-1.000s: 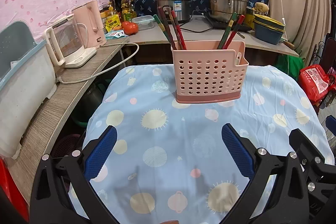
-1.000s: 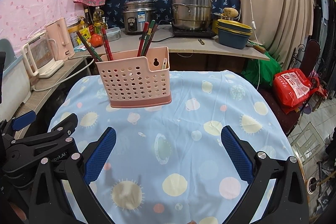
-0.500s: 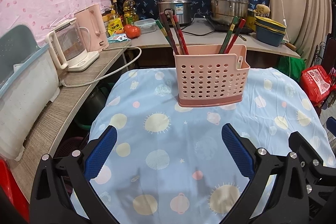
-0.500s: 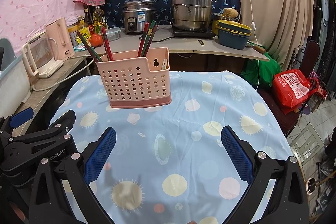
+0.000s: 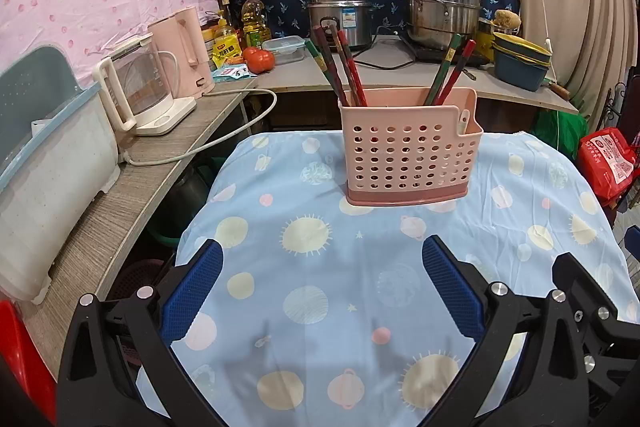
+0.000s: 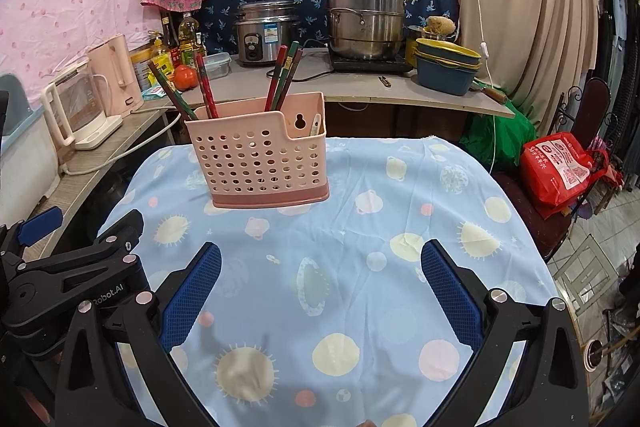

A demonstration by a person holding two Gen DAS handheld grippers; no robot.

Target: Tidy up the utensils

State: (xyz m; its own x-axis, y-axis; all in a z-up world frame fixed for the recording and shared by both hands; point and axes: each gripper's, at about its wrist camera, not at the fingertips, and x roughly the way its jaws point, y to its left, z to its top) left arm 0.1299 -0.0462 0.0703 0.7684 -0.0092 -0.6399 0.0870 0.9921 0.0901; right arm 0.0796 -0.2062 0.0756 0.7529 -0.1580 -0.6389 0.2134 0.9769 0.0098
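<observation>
A pink perforated utensil holder [image 5: 408, 151] stands upright on the far part of the blue patterned tablecloth [image 5: 340, 267]; it also shows in the right wrist view [image 6: 262, 157]. Several red and green chopsticks [image 5: 340, 67] lean in its left compartment and others [image 5: 450, 71] in its right; the right wrist view shows them too [image 6: 284, 75]. A small pale utensil tip [image 6: 316, 125] sits in the low front pocket. My left gripper [image 5: 322, 287] is open and empty over the near cloth. My right gripper [image 6: 320, 287] is open and empty, beside the left gripper's body [image 6: 72, 279].
A side counter on the left holds a glass kettle [image 5: 136, 87], a pink kettle [image 5: 184, 55] and a white bin [image 5: 44, 163]. The back counter has a rice cooker [image 5: 340, 15], a steel steamer [image 5: 442, 3] and stacked bowls [image 5: 520, 63]. A red bag [image 6: 560, 167] lies right.
Both grippers have drawn back from the holder, so it looks smaller and farther away, most clearly in the left wrist view. Both stay open and empty.
</observation>
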